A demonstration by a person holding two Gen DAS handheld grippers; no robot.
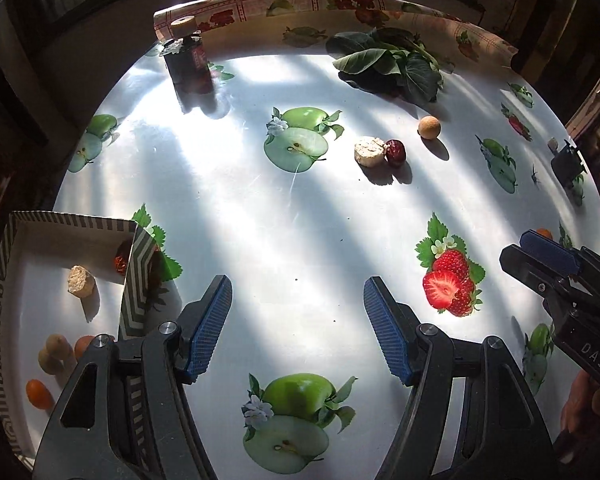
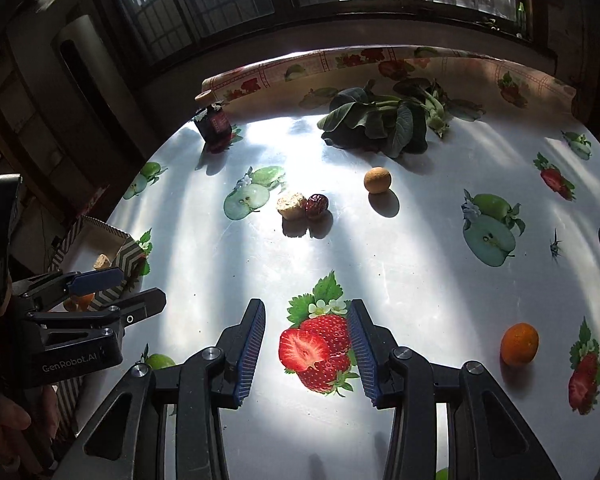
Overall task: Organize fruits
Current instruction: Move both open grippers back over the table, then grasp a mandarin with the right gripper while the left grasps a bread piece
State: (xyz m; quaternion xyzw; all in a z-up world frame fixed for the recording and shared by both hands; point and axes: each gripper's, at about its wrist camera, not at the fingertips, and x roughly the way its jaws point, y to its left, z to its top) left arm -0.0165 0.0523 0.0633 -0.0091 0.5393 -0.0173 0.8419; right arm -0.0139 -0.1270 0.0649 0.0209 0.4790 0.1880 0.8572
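Striped box (image 1: 138, 276) cut off by left edge.

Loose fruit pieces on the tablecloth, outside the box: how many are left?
4: a pale chunk touching a dark red date mid-table, a tan round fruit beyond them, and a small orange at the right claw's right. Others may be hidden.

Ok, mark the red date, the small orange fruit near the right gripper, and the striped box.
red date (image 2: 318, 204), right wrist view, middle of its wrinkled skin.
small orange fruit (image 2: 519, 343), right wrist view, centre of its peel.
striped box (image 1: 134, 280), left wrist view, its chevron-patterned side wall.
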